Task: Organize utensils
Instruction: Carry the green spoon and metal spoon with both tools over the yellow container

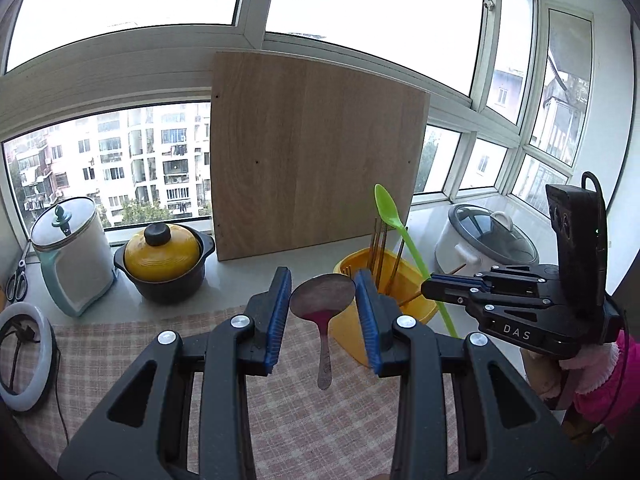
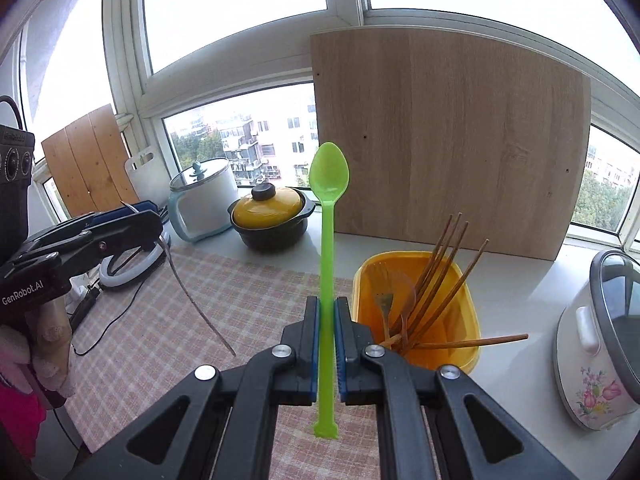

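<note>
My left gripper (image 1: 322,280) is shut on a metal spoon (image 1: 323,298); its blue pads press the two edges of the bowl and the handle hangs down toward me. In the right wrist view that gripper (image 2: 154,226) is at the left, with the spoon handle (image 2: 200,304) dangling below it. My right gripper (image 2: 327,302) is shut on the stem of a long green plastic spoon (image 2: 329,184), bowl up. It hovers just left of a yellow holder (image 2: 400,258) that contains chopsticks (image 2: 444,264) and a fork (image 2: 382,300). In the left wrist view the holder (image 1: 344,332) lies between the two grippers.
A wooden board (image 1: 316,152) leans on the window behind the holder. A yellow-lidded black pot (image 1: 162,256) and a white lidded canister (image 1: 68,248) stand back left, with a rice cooker (image 1: 488,240) back right. A ring light (image 1: 24,352) and scissors (image 1: 16,280) lie far left by the checked cloth (image 1: 120,360).
</note>
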Tool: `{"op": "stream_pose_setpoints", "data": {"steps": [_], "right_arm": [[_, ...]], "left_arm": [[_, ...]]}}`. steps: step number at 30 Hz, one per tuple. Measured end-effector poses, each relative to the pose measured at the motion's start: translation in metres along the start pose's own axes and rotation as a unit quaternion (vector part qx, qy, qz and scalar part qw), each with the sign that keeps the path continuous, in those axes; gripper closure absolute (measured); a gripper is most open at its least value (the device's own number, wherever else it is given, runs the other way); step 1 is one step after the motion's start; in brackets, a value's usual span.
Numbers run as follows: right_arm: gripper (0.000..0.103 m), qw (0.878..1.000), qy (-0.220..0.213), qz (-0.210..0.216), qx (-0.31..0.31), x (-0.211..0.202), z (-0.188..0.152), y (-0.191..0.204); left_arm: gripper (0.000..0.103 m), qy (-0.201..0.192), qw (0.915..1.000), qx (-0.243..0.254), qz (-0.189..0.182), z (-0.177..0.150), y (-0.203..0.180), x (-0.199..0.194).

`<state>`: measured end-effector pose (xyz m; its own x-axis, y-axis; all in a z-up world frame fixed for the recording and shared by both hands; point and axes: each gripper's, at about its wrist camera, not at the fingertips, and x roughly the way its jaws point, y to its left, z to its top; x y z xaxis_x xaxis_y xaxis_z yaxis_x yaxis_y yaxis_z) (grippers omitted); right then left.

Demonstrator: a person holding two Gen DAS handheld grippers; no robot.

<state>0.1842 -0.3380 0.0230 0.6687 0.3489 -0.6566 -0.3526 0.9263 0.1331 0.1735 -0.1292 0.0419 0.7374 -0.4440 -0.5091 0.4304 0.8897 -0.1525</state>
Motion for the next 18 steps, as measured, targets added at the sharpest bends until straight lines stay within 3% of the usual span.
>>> {"op": "stream_pose_setpoints", "data": {"steps": [10,18], "right_arm": [[0.099,0.999,-0.018,-0.036,0.034,0.008,0.011,-0.041],[0.099,0.997,-0.024,-0.04,0.059,0.027,0.01,-0.056]], "left_arm": [[0.07,-0.01,0.9993,0.008,-0.035,0.037,-0.029,0.036],[0.07,-0.004,0.9987,0.011,-0.05,0.052,-0.046,0.068]]}}
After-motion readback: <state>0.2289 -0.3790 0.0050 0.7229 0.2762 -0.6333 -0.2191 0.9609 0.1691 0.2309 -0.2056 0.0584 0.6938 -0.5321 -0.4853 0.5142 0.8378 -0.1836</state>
